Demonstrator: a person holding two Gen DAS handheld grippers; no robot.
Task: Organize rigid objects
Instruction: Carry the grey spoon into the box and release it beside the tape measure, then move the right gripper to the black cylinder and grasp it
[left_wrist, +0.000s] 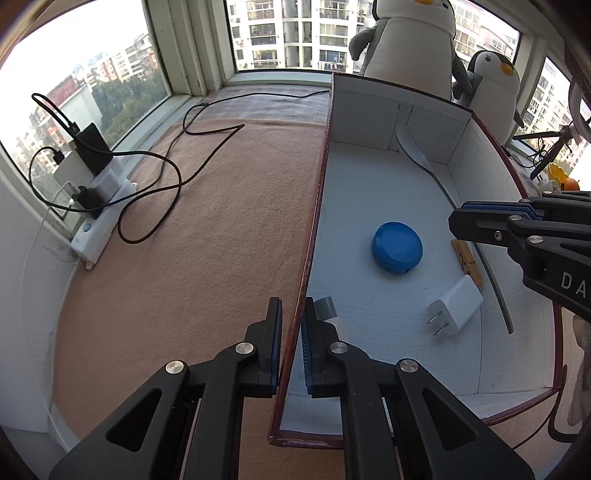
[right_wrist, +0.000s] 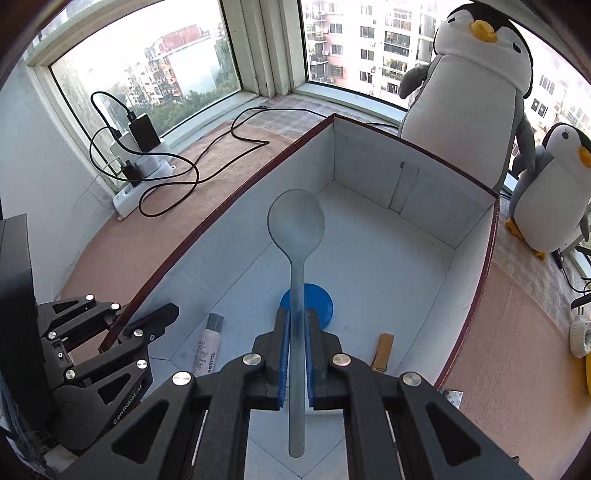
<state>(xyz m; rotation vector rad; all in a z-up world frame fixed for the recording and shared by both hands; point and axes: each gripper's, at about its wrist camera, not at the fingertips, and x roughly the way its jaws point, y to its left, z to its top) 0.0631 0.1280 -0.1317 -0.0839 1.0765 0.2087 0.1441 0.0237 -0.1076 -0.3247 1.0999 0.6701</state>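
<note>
While the left tongs (left_wrist: 291, 347) pinch the near wall of the white box (left_wrist: 317, 206) to steady it, the right tongs (right_wrist: 295, 354) hold a translucent grey spoon (right_wrist: 296, 236) over the box, so the next move, I think, is lowering and releasing it beside the blue round case (right_wrist: 319, 304).

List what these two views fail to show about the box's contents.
- Blue disc, right wrist view: partly hidden behind the spoon and right gripper.
- Tube: label too small to read; in the left wrist view mostly behind the left gripper.
- Wooden piece: its lower end hidden behind the charger.
</note>
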